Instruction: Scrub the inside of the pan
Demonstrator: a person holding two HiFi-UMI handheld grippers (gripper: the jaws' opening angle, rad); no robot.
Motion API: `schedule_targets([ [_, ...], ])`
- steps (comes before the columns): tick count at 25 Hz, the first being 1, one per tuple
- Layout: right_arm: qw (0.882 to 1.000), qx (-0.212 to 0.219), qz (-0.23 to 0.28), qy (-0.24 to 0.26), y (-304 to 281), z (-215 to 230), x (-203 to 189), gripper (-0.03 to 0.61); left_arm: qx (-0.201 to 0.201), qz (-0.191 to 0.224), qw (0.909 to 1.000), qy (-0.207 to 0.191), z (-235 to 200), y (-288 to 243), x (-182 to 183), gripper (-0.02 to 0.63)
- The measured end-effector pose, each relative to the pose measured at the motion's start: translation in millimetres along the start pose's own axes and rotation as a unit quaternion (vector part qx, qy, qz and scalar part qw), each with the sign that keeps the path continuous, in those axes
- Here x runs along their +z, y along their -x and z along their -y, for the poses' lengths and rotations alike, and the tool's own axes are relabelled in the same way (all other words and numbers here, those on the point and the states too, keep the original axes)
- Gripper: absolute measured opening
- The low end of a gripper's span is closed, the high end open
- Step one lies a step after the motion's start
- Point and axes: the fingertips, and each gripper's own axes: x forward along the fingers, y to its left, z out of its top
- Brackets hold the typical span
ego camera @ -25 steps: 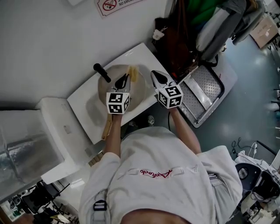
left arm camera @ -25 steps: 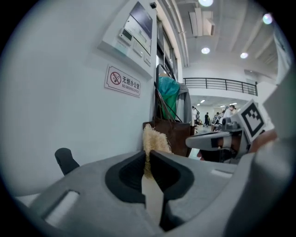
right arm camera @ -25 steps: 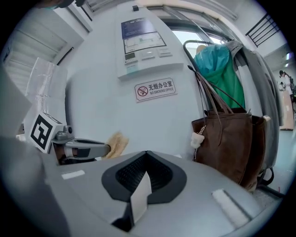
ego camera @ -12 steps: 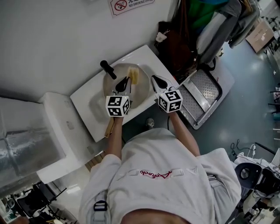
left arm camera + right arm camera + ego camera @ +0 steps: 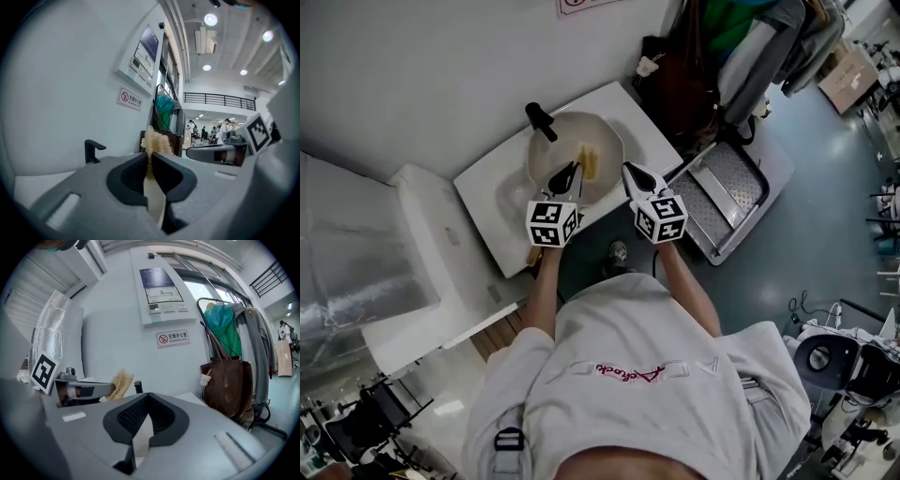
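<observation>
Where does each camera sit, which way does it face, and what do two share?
Head view: on the person's head, steeply down at the round pale pan; torso, forearms show.
Left gripper view: on the left gripper, facing the wall; jaws shut on the tan bristle brush.
Right gripper view: on the right gripper, facing the wall; jaws shut, empty.
Shared: all show the brush.

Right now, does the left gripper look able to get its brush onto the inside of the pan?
Probably yes. The left gripper is shut on the brush, which sits over the open pan. Nothing else shows inside the pan, and the right gripper, shut, is off at its edge.
</observation>
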Motion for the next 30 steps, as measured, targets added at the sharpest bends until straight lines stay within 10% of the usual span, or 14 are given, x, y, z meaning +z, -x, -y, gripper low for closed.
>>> schedule_targets([
  [30,0.999,-0.029,0.024,0.019,75.3,-31.9,-9.6,0.003,-0.004,0.0,0.9999,-0.01,47.6,63.0,-22.3,0.026],
])
